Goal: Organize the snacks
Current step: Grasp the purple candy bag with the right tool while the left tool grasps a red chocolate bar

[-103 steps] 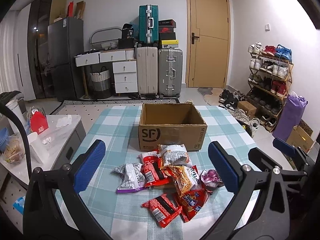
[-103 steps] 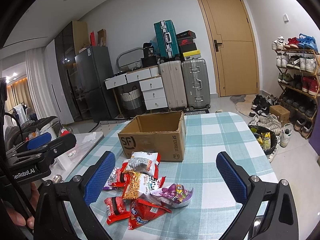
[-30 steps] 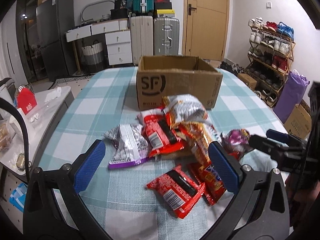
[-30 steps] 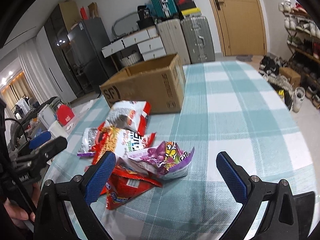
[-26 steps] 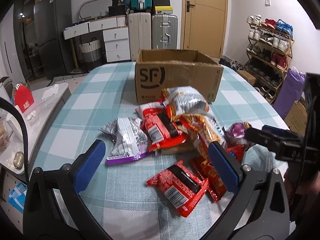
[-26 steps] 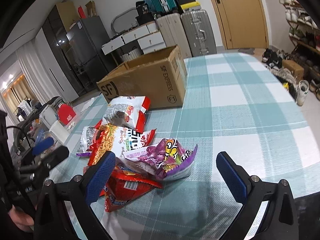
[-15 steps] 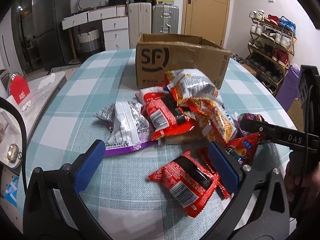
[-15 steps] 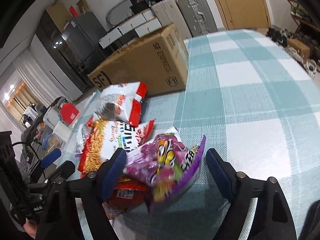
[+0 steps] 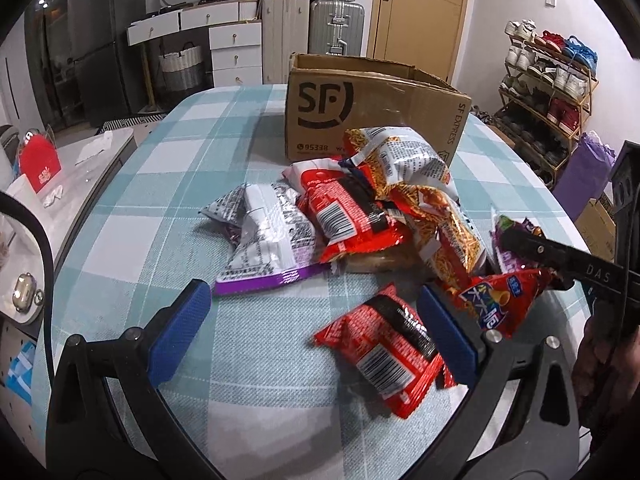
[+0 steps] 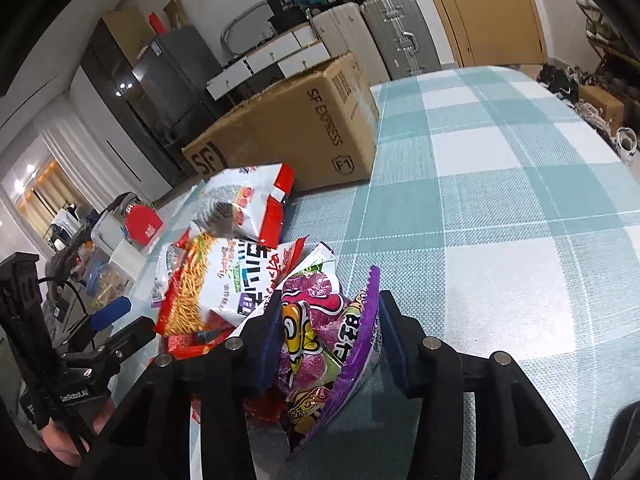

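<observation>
While the right gripper (image 10: pixel 326 344) pinches the purple snack bag (image 10: pixel 320 344) — crinkled, glossy, cartoon-printed, with a serrated edge — at the pile's near side on the checked tablecloth (image 10: pixel 500 208), the left gripper (image 9: pixel 312 320) hangs spread wide above a red packet (image 9: pixel 384 350) — the cardboard box (image 9: pixel 372 108) stands behind.

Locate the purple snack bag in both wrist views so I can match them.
Left wrist view: purple snack bag at the pile's right edge, mostly hidden behind the right tongs' black arm.
Right wrist view: purple snack bag low centre, pinched between the right tongs.
Shared landmark: SF cardboard box behind the pile.
</observation>
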Demonstrator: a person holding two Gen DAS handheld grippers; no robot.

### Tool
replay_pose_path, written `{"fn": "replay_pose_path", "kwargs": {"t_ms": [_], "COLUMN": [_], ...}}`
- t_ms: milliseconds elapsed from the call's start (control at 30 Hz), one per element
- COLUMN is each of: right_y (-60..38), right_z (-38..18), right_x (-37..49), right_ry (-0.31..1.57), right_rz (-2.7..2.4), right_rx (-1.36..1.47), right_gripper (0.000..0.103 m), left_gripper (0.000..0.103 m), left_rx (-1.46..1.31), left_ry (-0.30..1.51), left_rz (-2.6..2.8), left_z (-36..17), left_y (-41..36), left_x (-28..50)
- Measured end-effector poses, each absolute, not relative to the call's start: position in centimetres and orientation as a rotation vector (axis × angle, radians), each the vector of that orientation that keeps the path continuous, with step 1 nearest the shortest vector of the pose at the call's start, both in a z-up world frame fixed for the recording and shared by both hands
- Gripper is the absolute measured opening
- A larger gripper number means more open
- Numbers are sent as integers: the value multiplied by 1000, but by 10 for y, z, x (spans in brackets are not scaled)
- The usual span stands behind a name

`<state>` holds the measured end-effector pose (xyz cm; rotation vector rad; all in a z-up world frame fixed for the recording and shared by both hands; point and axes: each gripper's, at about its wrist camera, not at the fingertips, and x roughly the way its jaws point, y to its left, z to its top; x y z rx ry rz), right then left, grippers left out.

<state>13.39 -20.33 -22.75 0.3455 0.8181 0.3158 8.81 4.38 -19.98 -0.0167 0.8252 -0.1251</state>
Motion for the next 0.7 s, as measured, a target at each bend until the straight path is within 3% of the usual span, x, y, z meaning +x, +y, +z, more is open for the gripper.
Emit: {"fn": "replay_pose_path", "kwargs": {"t_ms": [700], "right_y": [-226], "right_z": [-225], "right_x": [122], "right_ry": [758], "right_rz": [319], "right_rx": [428], "right_gripper": [45], "left_gripper": [102], "left_rx": [-42], "left_ry": [971], "left_rz": [-98], "left_z": [-218], "left_y": [20], "left_x": [99]}}
